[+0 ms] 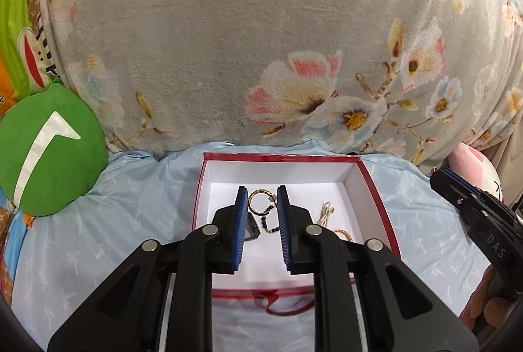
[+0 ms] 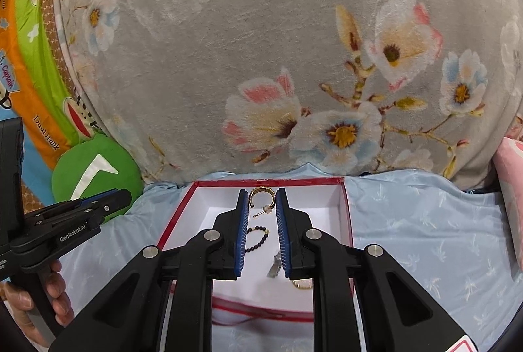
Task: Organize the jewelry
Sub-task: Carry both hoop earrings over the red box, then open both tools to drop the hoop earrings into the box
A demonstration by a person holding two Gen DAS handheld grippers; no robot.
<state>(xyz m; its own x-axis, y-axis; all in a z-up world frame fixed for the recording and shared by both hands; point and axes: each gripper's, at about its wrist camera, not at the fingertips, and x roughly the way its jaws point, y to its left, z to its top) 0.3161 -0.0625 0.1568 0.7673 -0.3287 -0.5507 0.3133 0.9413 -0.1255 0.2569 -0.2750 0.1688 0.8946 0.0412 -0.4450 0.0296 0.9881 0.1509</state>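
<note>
Nearest, the left gripper [image 1: 262,193] and right gripper [image 2: 260,196] each hover above the red-rimmed box [image 1: 376,188], jaws narrowly parted and gripping nothing. Beyond the fingertips, at 12 o'clock, the gold hoop earring [image 2: 260,193] lies on the box floor; the black bead chain [image 2: 258,237] lies nearer, between the pads. Farthest, at 12 o'clock, a floral blanket [image 1: 228,41] rises.

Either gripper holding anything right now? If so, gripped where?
Nothing held. The left gripper and right gripper both show bare pads with a gap; the jewelry lies in the red box beyond.
</note>
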